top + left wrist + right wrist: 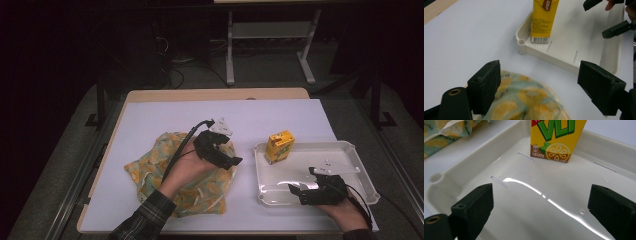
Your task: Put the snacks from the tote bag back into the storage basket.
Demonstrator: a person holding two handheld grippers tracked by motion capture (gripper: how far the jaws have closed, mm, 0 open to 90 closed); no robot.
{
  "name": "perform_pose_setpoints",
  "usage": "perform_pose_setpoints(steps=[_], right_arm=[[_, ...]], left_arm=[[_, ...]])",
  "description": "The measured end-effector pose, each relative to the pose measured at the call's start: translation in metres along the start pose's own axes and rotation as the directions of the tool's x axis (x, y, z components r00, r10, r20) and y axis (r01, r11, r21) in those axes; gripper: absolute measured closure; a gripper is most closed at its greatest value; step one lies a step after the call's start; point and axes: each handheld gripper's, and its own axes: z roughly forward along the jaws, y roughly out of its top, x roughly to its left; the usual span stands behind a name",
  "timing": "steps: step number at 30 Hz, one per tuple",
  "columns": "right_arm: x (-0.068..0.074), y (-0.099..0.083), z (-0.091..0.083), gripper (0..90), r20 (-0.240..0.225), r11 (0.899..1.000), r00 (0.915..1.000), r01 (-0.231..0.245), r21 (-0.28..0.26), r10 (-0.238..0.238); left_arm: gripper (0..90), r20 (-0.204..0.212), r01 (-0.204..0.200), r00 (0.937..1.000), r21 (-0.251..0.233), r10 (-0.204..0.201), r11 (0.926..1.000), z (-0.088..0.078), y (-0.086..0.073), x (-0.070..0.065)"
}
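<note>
A yellow drink carton (279,146) (544,21) (556,138) stands upright in the far left corner of a white tray (360,165) (564,60) (474,162). A crumpled lemon-print cloth bag (155,165) (524,100) (446,132) lies on the white mat left of the tray. My left gripper (227,159) (546,87) hovers open over the bag's right edge, nothing between its jaws. My right gripper (300,189) (544,210) hangs open over the tray's near part, facing the carton, holding nothing. The right gripper's fingertips (616,28) also appear in the left gripper view.
A white mat (165,120) covers a wooden table (215,94). Beyond the table's far edge stand a desk frame's white legs (230,50) and cables on a dark floor. Bare mat lies behind the bag and the tray.
</note>
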Motion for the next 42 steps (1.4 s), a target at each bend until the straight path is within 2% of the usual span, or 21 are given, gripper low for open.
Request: perform_pose_setpoints(steps=[5, 6, 12, 16, 18, 23, 24, 27, 28, 30, 32, 33, 34, 38, 40, 41, 42], right_arm=[[0.001, -0.001, 0.000, 6.0, 0.005, 1.000, 1.0000, 0.001, 0.001, -0.001], [0.001, -0.001, 0.000, 6.0, 0.005, 1.000, 1.0000, 0.001, 0.001, -0.001], [0.002, -0.001, 0.000, 6.0, 0.008, 1.000, 1.0000, 0.004, 0.007, -0.004], [0.003, -0.001, 0.000, 6.0, 0.008, 1.000, 1.0000, 0.003, 0.011, -0.003], [0.003, -0.001, 0.001, 6.1, 0.008, 1.000, 1.0000, 0.005, 0.015, -0.005], [0.003, -0.001, 0.000, 11.9, 0.002, 1.000, 1.0000, 0.004, 0.024, -0.004], [0.003, -0.001, 0.001, 13.0, -0.005, 1.000, 1.0000, 0.006, 0.028, -0.006], [0.004, -0.001, 0.002, 13.3, -0.008, 0.999, 1.0000, 0.006, 0.033, -0.005], [0.004, 0.000, 0.002, 13.6, -0.008, 0.999, 0.9999, 0.011, 0.036, -0.011], [0.004, 0.001, 0.002, 14.2, -0.009, 0.999, 0.9999, 0.009, 0.041, -0.008], [0.004, 0.002, 0.003, 15.7, -0.006, 0.998, 0.9999, 0.009, 0.057, -0.008], [0.004, 0.005, 0.002, 20.4, 0.006, 0.998, 0.9999, 0.011, 0.057, -0.012], [0.004, 0.005, 0.002, 20.4, 0.006, 0.998, 0.9999, 0.011, 0.057, -0.012], [0.001, 0.013, 0.001, 33.7, -0.005, 0.999, 0.9998, -0.021, 0.050, 0.021], [0.000, 0.014, 0.003, 36.2, -0.006, 0.998, 0.9998, -0.017, 0.055, 0.018], [0.000, 0.018, 0.006, 43.7, -0.013, 0.998, 0.9998, -0.013, 0.068, 0.014], [0.000, 0.018, 0.006, 43.7, -0.013, 0.998, 0.9998, -0.013, 0.068, 0.014]], left_arm=[[18.4, -0.015, 0.011, 0.9998, 0.001, -0.011, 0.9999, -0.017, -0.020, 0.003], [18.4, -0.015, 0.011, 0.9998, 0.001, -0.011, 0.9999, -0.017, -0.020, 0.003], [19.0, -0.042, 0.023, 0.9988, -0.030, -0.024, 0.9993, -0.037, -0.041, 0.005], [19.0, -0.058, 0.026, 0.9979, -0.023, -0.027, 0.9994, -0.045, -0.050, 0.007], [18.8, -0.071, 0.031, 0.9970, -0.020, -0.032, 0.9993, -0.055, -0.061, 0.009], [18.8, -0.089, 0.056, 0.9942, -0.045, -0.060, 0.9974, -0.069, -0.077, 0.013], [18.8, -0.105, 0.060, 0.9924, -0.045, -0.065, 0.9972, -0.077, -0.085, 0.017], [18.9, -0.117, 0.076, 0.9897, -0.057, -0.083, 0.9954, -0.084, -0.093, 0.019], [18.8, -0.128, 0.091, 0.9869, -0.061, -0.099, 0.9940, -0.092, -0.101, 0.021], [18.8, -0.130, 0.092, 0.9866, -0.059, -0.099, 0.9940, -0.096, -0.105, 0.023], [18.7, -0.141, 0.105, 0.9835, -0.064, -0.114, 0.9924, -0.102, -0.111, 0.025], [18.5, -0.148, 0.111, 0.9818, -0.066, -0.120, 0.9917, -0.105, -0.115, 0.025], [18.5, -0.155, 0.114, 0.9801, -0.069, -0.124, 0.9911, -0.107, -0.119, 0.025], [17.2, -0.178, 0.147, 0.9715, -0.070, -0.157, 0.9867, -0.121, -0.137, 0.024], [16.7, -0.184, 0.149, 0.9699, -0.069, -0.159, 0.9865, -0.125, -0.140, 0.024], [14.9, -0.201, 0.170, 0.9623, -0.081, -0.183, 0.9821, -0.131, -0.146, 0.023], [14.4, -0.201, 0.170, 0.9623, -0.081, -0.183, 0.9821, -0.131, -0.146, 0.023]])
